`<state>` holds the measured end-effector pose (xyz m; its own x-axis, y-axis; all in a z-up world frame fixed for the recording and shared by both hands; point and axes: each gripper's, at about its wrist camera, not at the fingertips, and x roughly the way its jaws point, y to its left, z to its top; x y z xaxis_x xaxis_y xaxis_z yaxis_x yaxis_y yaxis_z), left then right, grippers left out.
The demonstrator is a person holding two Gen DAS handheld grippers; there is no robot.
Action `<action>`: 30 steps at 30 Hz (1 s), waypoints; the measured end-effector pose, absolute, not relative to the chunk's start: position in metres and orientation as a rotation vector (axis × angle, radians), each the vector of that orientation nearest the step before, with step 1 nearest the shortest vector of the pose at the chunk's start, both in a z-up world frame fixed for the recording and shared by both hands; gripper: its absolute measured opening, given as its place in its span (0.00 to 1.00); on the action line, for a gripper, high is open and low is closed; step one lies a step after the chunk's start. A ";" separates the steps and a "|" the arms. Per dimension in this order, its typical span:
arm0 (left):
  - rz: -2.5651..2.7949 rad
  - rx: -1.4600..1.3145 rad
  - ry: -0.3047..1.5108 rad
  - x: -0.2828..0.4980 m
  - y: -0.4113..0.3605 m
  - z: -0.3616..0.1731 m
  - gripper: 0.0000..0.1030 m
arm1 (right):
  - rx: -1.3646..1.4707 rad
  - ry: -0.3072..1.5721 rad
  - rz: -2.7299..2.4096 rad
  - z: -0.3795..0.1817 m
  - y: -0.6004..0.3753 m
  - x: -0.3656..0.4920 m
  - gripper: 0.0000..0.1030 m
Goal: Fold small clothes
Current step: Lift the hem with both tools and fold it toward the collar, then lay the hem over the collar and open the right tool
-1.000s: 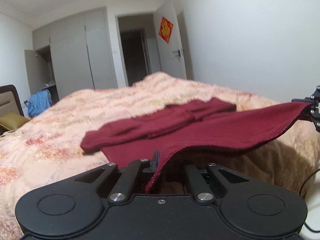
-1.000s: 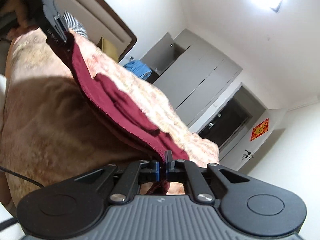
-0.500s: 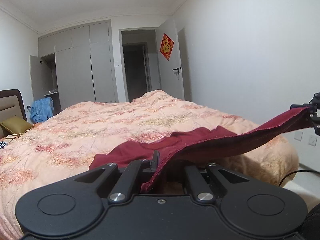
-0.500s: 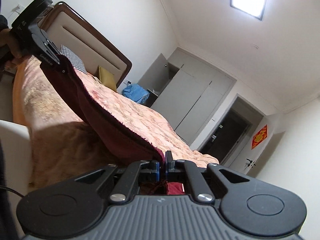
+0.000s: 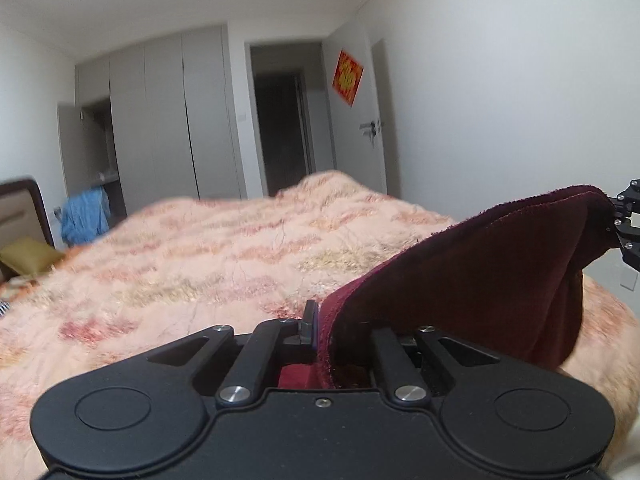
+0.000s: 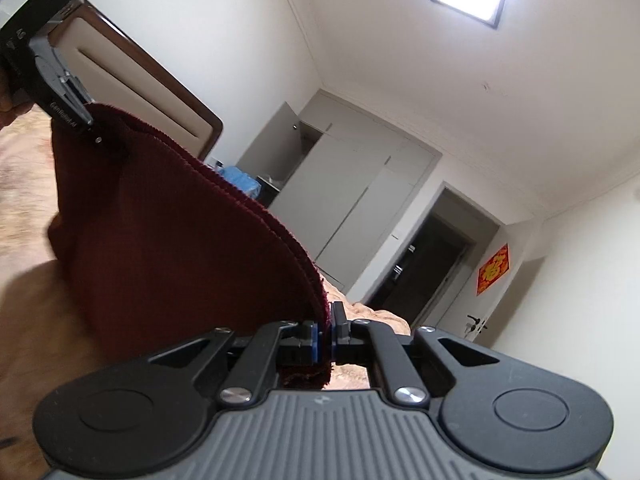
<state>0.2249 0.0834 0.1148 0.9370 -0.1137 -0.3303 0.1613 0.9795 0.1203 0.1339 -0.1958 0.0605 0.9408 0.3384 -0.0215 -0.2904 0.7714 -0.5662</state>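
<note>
Bedroom with white walls, grey wardrobe (image 5: 168, 120) and dark doorway at the far end; big bed with a peach floral quilt (image 5: 224, 248) fills the lower view. Change since a second ago: the maroon garment (image 5: 480, 280) was lying mostly flat on the quilt near the bed's near edge with only its hem raised; now I've lifted both hands and almost all of it is off the bed, hanging between my two claws. No sleeves left visible on the quilt in the left view. Judgement: this is the lift-and-carry part of a fold, the held edge about to be brought over toward the far part, or the piece shaken out to reset it. Can't tell which.

My left gripper (image 5: 320, 320) is clamped shut on one corner of the hem, cloth bunched between the fingers. My right gripper (image 6: 325, 328) is also pinched shut on the other corner, fabric edge running straight into the jaws. Each claw shows at the edge of the other's view, cloth stretched between.

Garment look: dark red ribbed knit, thick, doubled layers visible along the top edge (image 6: 256, 208), which arcs taut between grips. Body sags below in a deep fold, soft and floppy. Lower end hidden behind the gripper bodies; can't tell if it touches the quilt.
</note>
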 end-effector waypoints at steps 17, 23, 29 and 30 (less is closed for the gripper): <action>-0.138 -0.032 0.668 0.440 0.152 0.006 0.11 | -0.561 0.279 0.403 -0.001 -0.155 0.374 0.13; -0.149 -0.097 0.709 0.470 0.164 -0.023 0.15 | -0.545 0.339 0.396 -0.034 -0.153 0.401 0.13; -0.158 -0.120 0.718 0.473 0.169 -0.035 0.27 | -0.509 0.373 0.383 -0.054 -0.153 0.421 0.21; -0.158 -0.116 0.718 0.473 0.168 -0.035 0.30 | -0.501 0.373 0.378 -0.061 -0.154 0.424 0.29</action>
<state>0.4731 0.1685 -0.0350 0.7421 -0.1839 -0.6446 0.1041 0.9816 -0.1602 0.4241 -0.1542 -0.0607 0.8651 0.2556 -0.4315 -0.4346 0.8115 -0.3906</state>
